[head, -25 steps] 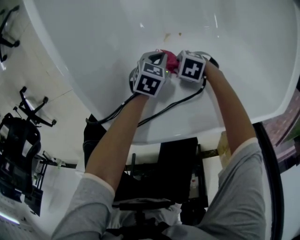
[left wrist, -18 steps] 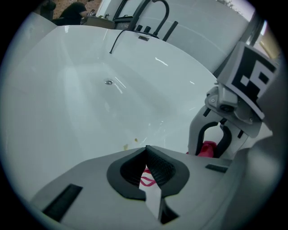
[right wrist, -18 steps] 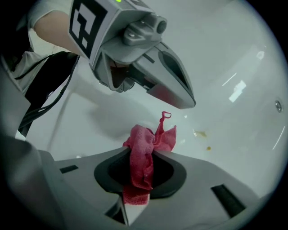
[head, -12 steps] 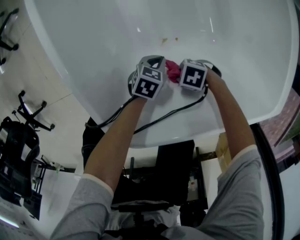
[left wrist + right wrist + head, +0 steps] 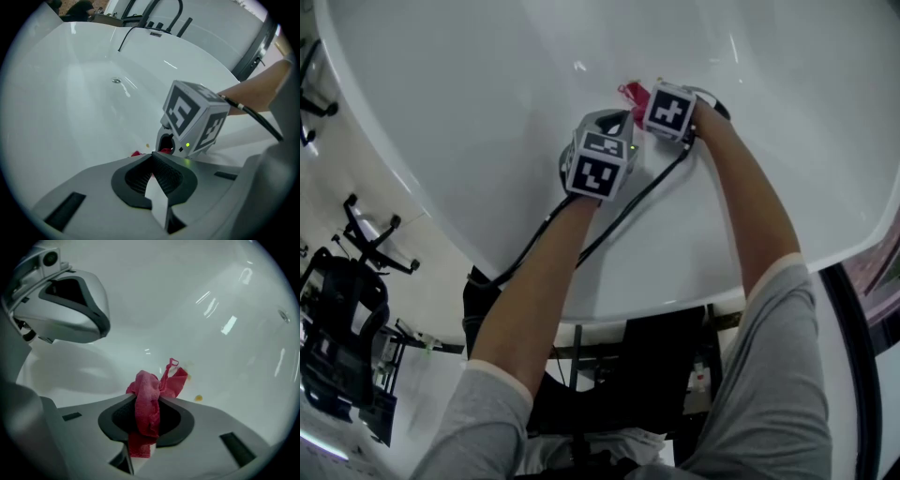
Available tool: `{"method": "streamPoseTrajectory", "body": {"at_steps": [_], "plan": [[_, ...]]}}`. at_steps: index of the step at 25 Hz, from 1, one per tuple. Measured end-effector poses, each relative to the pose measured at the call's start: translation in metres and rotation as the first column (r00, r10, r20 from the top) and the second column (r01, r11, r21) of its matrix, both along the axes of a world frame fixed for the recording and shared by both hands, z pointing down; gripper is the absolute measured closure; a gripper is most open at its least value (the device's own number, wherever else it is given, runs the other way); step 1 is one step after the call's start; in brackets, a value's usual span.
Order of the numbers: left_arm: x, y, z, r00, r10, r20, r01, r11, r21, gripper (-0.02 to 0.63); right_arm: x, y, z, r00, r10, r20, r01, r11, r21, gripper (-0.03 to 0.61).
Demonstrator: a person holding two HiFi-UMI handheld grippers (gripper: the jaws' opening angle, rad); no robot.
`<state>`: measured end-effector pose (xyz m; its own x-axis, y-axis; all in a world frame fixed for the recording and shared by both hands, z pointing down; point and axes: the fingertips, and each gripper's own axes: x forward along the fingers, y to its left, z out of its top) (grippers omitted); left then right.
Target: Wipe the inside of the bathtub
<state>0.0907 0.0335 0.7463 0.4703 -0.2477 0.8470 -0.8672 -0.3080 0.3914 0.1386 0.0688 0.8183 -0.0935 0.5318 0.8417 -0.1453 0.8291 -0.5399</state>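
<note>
Down inside the bathtub (image 5: 469, 103), we pinch the red cloth (image 5: 146, 386) in our right gripper (image 5: 149, 403), near some yellowish specks (image 5: 198, 398); our left gripper (image 5: 152, 164) is closed and empty. Bunched so narrowly, the cloth may let bare jaws scrape the tub.

The white bathtub (image 5: 487, 94) carries a few small orange crumbs (image 5: 198, 398) on its smooth inner wall, and two black cables (image 5: 619, 216) trail across it toward the rim.
</note>
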Motion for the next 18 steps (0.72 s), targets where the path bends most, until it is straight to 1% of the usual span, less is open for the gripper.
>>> {"method": "streamPoseTrajectory", "body": {"at_steps": [1, 2, 4, 6, 9, 11, 14, 15, 18], "plan": [[-0.001, -0.002, 0.001, 1.0, -0.002, 0.0, 0.002, 1.0, 0.005, 0.607, 0.005, 0.0, 0.008, 0.999, -0.007, -0.053, 0.007, 1.0, 0.001, 0.495], [-0.003, -0.003, 0.001, 1.0, -0.003, 0.001, 0.003, 1.0, 0.01, 0.607, 0.004, -0.001, 0.015, 0.997, -0.005, -0.077, 0.005, 1.0, 0.008, 0.495], [-0.008, -0.004, 0.003, 1.0, -0.009, 0.013, 0.009, 1.0, 0.01, 0.607, -0.008, -0.004, 0.03, 0.997, 0.027, -0.067, -0.024, 0.999, 0.04, 0.495], [-0.012, -0.004, 0.006, 0.999, -0.024, 0.032, 0.024, 1.0, 0.007, 0.609, -0.011, -0.012, 0.045, 0.995, 0.071, -0.067, -0.064, 0.993, 0.099, 0.495], [-0.024, -0.011, 0.006, 0.996, -0.049, 0.076, 0.046, 0.998, 0.033, 0.609, -0.011, -0.02, 0.061, 0.991, 0.117, -0.071, -0.104, 0.982, 0.156, 0.494], [-0.035, -0.019, 0.006, 0.992, -0.071, 0.1, 0.067, 0.997, 0.049, 0.609, -0.016, -0.024, 0.064, 0.991, 0.127, -0.05, -0.118, 0.981, 0.154, 0.494], [-0.043, -0.024, 0.006, 0.99, -0.091, 0.108, 0.086, 0.995, 0.052, 0.609, -0.017, -0.026, 0.06, 0.99, 0.131, -0.05, -0.122, 0.981, 0.15, 0.494], [-0.043, -0.024, 0.006, 0.99, -0.094, 0.106, 0.089, 0.995, 0.05, 0.609, -0.016, -0.029, 0.059, 0.991, 0.126, -0.054, -0.115, 0.979, 0.167, 0.494], [-0.043, -0.025, 0.007, 0.99, -0.093, 0.103, 0.089, 0.995, 0.045, 0.609, -0.003, -0.047, 0.057, 0.99, 0.115, -0.079, -0.091, 0.962, 0.256, 0.494]]}}
